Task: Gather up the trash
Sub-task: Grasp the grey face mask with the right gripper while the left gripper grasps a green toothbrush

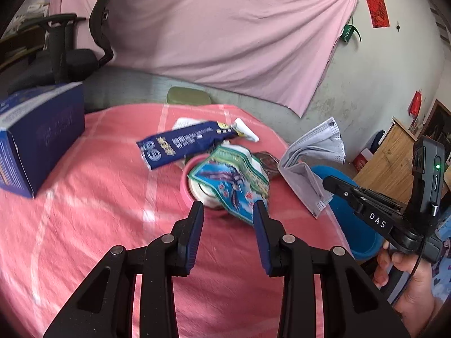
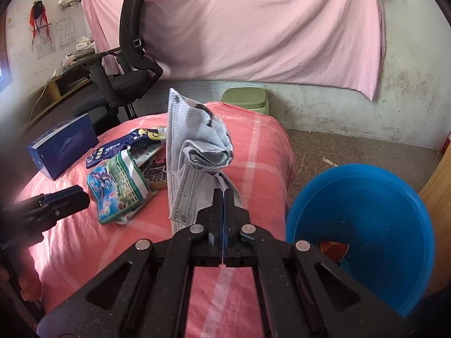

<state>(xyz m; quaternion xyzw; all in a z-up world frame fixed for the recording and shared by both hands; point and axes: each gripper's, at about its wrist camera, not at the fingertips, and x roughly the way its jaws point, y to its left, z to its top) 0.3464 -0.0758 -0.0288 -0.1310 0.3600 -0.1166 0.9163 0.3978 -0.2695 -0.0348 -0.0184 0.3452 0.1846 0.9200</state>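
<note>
My right gripper point(image 2: 222, 197) is shut on a grey face mask point(image 2: 194, 152) and holds it up over the right part of the pink-covered table point(image 2: 253, 146); the mask also shows in the left wrist view point(image 1: 313, 157). My left gripper point(image 1: 228, 211) is open and empty, just short of a green-and-blue snack packet point(image 1: 234, 183). That packet point(image 2: 118, 188) lies on a trash pile with a dark blue wrapper point(image 1: 183, 146) and a pink tape roll point(image 1: 187, 177). A blue bin point(image 2: 366, 225) stands right of the table with a red item inside.
A dark blue box point(image 1: 36, 135) sits on the table's left side. A black office chair point(image 2: 126, 64) stands behind the table. A green stool point(image 2: 245, 98) is at the far edge. A wooden cabinet point(image 1: 386, 166) is on the right. A pink sheet covers the wall.
</note>
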